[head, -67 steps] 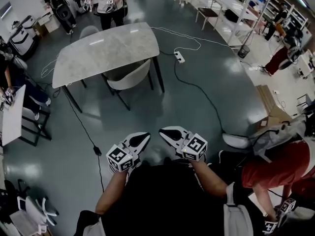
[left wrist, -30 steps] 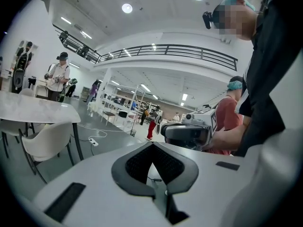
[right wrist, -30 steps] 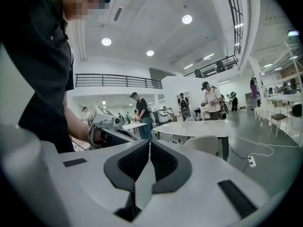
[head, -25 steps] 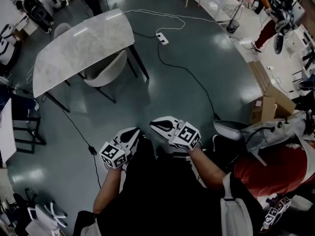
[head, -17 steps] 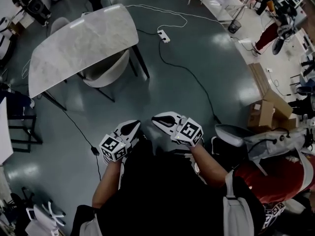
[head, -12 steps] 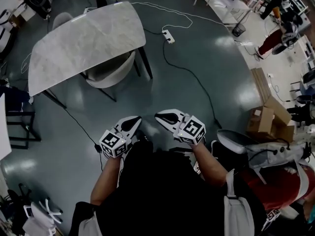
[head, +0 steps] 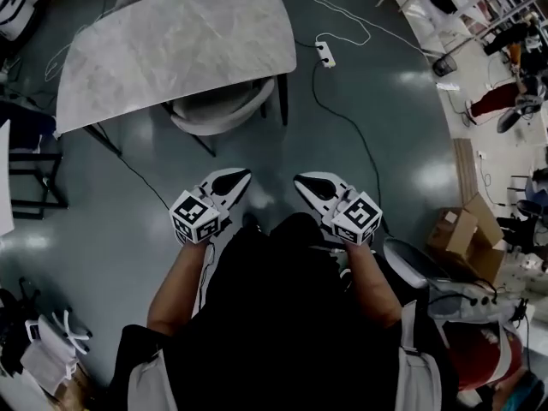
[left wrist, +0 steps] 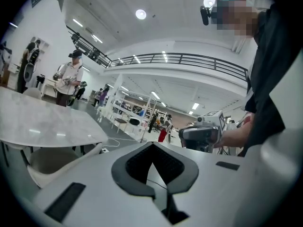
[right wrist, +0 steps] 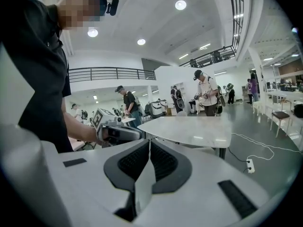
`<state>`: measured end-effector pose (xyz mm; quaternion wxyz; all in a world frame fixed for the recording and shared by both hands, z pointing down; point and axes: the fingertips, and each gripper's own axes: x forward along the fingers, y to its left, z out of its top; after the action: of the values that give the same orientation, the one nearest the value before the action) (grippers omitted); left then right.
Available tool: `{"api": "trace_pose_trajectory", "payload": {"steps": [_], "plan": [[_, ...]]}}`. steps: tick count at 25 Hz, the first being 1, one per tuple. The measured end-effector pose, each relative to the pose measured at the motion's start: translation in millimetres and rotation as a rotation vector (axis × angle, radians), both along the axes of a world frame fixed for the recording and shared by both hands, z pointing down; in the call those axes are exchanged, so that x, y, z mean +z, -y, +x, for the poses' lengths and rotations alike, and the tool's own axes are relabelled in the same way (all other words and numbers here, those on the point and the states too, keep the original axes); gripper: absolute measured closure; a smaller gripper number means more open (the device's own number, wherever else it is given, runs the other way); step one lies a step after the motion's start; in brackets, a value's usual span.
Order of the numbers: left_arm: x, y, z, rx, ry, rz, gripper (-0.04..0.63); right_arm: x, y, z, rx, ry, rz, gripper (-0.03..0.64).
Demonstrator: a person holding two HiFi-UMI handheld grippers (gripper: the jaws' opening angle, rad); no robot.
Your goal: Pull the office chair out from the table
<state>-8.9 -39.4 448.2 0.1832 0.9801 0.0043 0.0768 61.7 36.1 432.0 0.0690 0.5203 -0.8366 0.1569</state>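
A pale shell chair (head: 224, 116) is tucked under the near edge of a grey marble-topped table (head: 171, 45), with only its curved back showing. The same chair (left wrist: 57, 157) and table (left wrist: 42, 122) appear at the left of the left gripper view, and the table (right wrist: 189, 129) sits ahead in the right gripper view. My left gripper (head: 229, 181) and right gripper (head: 310, 184) are both shut and empty, held side by side in front of my body, a short way from the chair and pointing toward it.
A white power strip (head: 324, 53) and its black cable (head: 360, 152) trail over the floor right of the table. Cardboard boxes (head: 467, 234) lie at the right. A black-framed stand (head: 34, 174) is at the left. A person (right wrist: 206, 96) stands beyond the table.
The table and chair have drawn closer and moved toward the middle of the head view. Both grippers stay shut, side by side.
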Motion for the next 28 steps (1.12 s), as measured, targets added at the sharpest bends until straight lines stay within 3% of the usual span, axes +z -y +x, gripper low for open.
{"api": "trace_pose_trajectory", "payload": {"steps": [7,11,18,28], "plan": [[-2.1,71.1,3.9,-0.106,0.019,0.019,0.583,2.9,59.7,26.1,-0.059,0.024,-0.007,0.595],[-0.1,123.1,16.6,-0.201,0.023,0.002,0.583,3.0,109.5,42.3,-0.144,0.024,0.008,0.595],[-1.1,181.3,48.9,-0.292,0.069,0.012,0.584,1.1,178.9,77.6,-0.281,0.026,0.013,0.595],[1.2,207.2,76.4,-0.409,0.142,-0.002,0.583,2.2,233.9,109.7,-0.429,0.076,0.020,0.595]]}}
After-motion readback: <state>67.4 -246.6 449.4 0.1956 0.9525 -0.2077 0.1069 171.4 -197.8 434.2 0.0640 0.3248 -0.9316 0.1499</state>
